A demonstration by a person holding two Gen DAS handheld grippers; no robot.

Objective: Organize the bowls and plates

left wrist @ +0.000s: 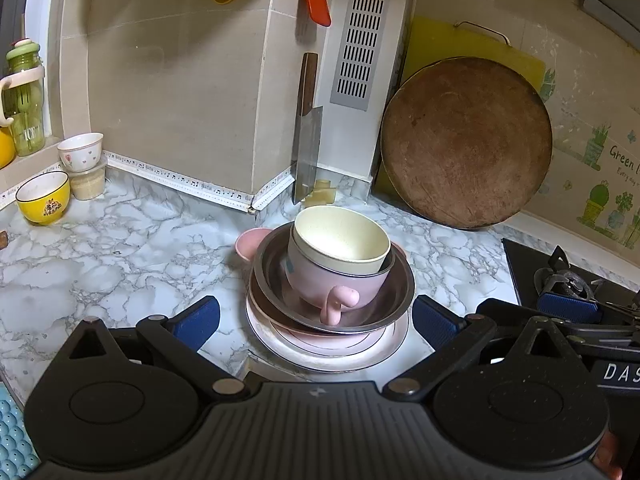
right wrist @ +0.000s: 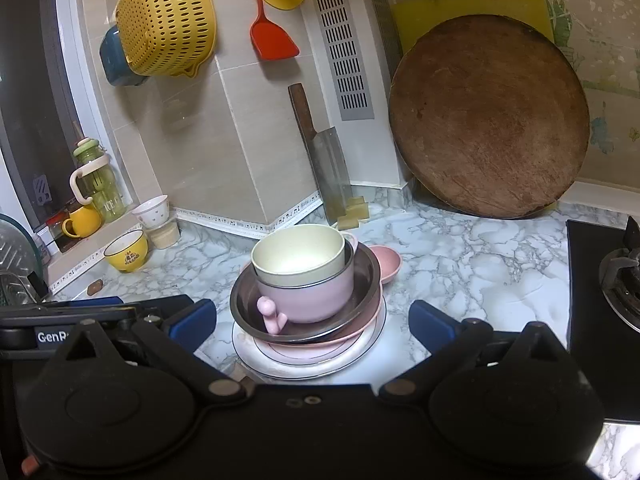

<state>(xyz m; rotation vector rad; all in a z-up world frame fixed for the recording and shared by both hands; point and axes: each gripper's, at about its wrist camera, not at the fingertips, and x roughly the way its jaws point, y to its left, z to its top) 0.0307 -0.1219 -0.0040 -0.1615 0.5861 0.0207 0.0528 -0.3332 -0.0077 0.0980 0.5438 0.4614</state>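
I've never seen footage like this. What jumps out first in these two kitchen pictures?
Dead centre on the marble counter sits a wobbly-looking stack: a cream bowl inside a pink cup, inside a steel bowl, on plates. Both the left gripper and the right gripper are open, their blue pads either side of it. Behind, a big round wooden board leans on the wall, with a cleaver propped left of it.
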